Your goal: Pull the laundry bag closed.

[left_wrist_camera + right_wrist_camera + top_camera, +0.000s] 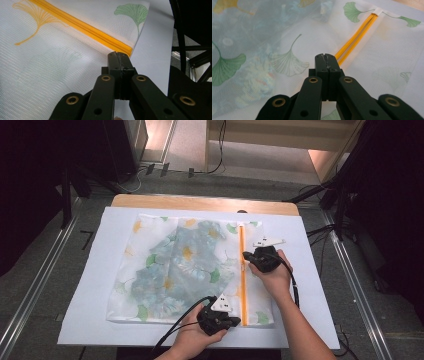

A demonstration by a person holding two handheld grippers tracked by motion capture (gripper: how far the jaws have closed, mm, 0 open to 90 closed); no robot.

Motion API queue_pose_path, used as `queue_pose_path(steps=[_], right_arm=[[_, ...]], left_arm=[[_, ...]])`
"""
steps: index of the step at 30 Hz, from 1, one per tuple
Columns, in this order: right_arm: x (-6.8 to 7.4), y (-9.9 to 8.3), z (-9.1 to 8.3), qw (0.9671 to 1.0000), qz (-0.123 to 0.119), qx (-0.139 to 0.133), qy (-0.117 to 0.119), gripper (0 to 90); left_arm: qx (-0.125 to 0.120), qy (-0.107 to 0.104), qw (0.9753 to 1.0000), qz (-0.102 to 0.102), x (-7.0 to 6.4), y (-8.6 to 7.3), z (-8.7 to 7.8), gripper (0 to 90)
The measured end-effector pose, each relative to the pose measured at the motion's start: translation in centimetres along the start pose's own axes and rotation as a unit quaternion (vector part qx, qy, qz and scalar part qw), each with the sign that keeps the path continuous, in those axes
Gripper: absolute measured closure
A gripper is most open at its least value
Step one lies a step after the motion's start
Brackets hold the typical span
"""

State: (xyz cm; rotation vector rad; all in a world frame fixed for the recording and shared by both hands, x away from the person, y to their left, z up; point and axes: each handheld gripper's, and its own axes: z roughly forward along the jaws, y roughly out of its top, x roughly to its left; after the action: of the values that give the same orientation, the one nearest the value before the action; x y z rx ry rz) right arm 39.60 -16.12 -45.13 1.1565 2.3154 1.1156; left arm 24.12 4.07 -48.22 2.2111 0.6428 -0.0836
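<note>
A big white sheet (310, 285) covers the table (200, 202). On it lies a flat mesh bag (170, 270) with leaf prints and folded cloth inside. An orange zipper (243, 270) runs down its right side. The left gripper (235, 321) is squeezed tight at the zipper's near end. The right gripper (246, 256) is squeezed tight partway along the zipper.

Beyond the claws we see a wooden table (200, 202) under a white sheet (95, 270), standing on grey carpeted floor (45, 270). Metal rails (30, 297) run along both sides of us. Black stands (75, 175) flank the far end, cables (217, 155) trail across the floor, and warm light falls on pale panelling (280, 135) ahead.
</note>
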Motion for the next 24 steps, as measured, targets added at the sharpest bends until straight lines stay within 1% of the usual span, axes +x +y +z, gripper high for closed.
queue_pose_path(steps=[1, 2, 4, 5, 6, 7, 8, 9, 10, 11, 12, 13, 15, 16, 17, 18, 19, 20, 21, 22, 23, 24], right_arm=[[-0.4, 0.0, -0.1, 0.9999, 0.015, -0.002, 0.009, 90.0], [-0.7, -0.1, 0.0, 0.9995, 0.023, -0.006, 0.021, 90.0], [-0.6, -0.3, 0.0, 0.9995, 0.018, 0.003, 0.024, 90.0], [-0.5, -0.4, 0.0, 0.9994, 0.02, 0.004, 0.03, 90.0], [-0.5, -0.5, 0.0, 0.9986, 0.027, 0.003, 0.045, 90.0], [-0.4, -0.6, 0.0, 0.9972, 0.04, 0.004, 0.063, 90.0], [-0.1, -0.7, -0.1, 0.997, 0.043, 0.006, 0.063, 90.0], [0.2, -0.8, -0.1, 0.9975, 0.045, 0.003, 0.055, 90.0], [0.4, -0.9, -0.1, 0.9975, 0.051, 0.004, 0.048, 80.2], [0.6, -0.9, -0.1, 0.9969, 0.065, 0.012, 0.042, 76.5], [0.9, -1.0, 0.0, 0.9969, 0.07, 0.015, 0.031, 75.5], [1.0, -1.1, 0.0, 0.9966, 0.075, 0.017, 0.028, 75.4], [1.2, -1.4, 0.3, 0.9951, 0.085, 0.04, 0.028, 71.6], [1.3, -1.5, 0.6, 0.9938, 0.093, 0.053, 0.031, 71.2], [1.3, -1.7, 0.8, 0.9929, 0.096, 0.063, 0.032, 71.2], [1.3, -1.8, 1.0, 0.9924, 0.099, 0.068, 0.029, 72.3], [1.2, -1.9, 0.9, 0.9917, 0.107, 0.064, 0.033, 77.4], [1.1, -1.9, 0.9, 0.9914, 0.108, 0.064, 0.036, 82.9], [1.0, -1.9, 0.9, 0.9909, 0.108, 0.062, 0.05, 86.5], [0.9, -1.9, 0.8, 0.9908, 0.108, 0.062, 0.053, 89.1], [0.9, -1.9, 0.8, 0.9907, 0.107, 0.061, 0.058, 90.0], [0.8, -1.9, 0.6, 0.9905, 0.106, 0.056, 0.067, 90.0]], left_arm=[[-0.002, -0.001, 1.0, -0.001, 0.0, 0.0, 0.0, 90.0], [-0.002, -0.001, 1.0, -0.002, 0.0, 0.0, 0.0, 90.0], [-0.003, -0.002, 1.0, -0.003, 0.0, 0.0, 0.0, 90.0], [-0.003, -0.002, 1.0, -0.003, 0.0, 0.0, 0.0, 90.0], [-0.003, -0.002, 1.0, -0.003, 0.0, 0.0, 0.0, 90.0], [-0.003, -0.002, 1.0, -0.002, 0.0, 0.0, 0.0, 90.0], [-0.002, -0.002, 1.0, -0.002, 0.0, 0.0, 0.0, 90.0], [-0.002, -0.001, 1.0, -0.002, 0.0, 0.0, 0.0, 90.0], [-0.001, 0.0, 1.0, -0.001, 0.0, 0.0, 0.0, 90.0], [-0.001, 0.0, 1.0, 0.0, 0.0, 0.0, 0.0, 90.0], [-0.001, -0.001, 1.0, -0.001, 0.0, 0.0, 0.0, 90.0], [-0.001, -0.001, 1.0, -0.001, 0.0, 0.0, 0.0, 90.0], [0.0, 0.001, 1.0, 0.0, 0.0, 0.0, 0.0, 90.0], [-0.001, 0.0, 1.0, 0.0, 0.0, 0.0, 0.0, 90.0], [-0.001, -0.001, 1.0, 0.0, 0.0, 0.0, 0.0, 90.0], [-0.001, 0.0, 1.0, 0.0, 0.0, 0.0, 0.0, 90.0], [-0.001, -0.001, 1.0, 0.0, 0.0, 0.0, 0.0, 90.0], [-0.001, -0.001, 1.0, 0.0, 0.0, 0.0, 0.0, 90.0], [0.0, -0.001, 1.0, -0.001, 0.0, 0.0, 0.0, 90.0], [-0.001, -0.001, 1.0, -0.001, 0.0, 0.0, 0.0, 90.0], [-0.002, -0.002, 1.0, -0.001, 0.0, 0.0, 0.0, 90.0], [-0.002, -0.002, 1.0, -0.003, 0.0, 0.0, 0.0, 90.0]])
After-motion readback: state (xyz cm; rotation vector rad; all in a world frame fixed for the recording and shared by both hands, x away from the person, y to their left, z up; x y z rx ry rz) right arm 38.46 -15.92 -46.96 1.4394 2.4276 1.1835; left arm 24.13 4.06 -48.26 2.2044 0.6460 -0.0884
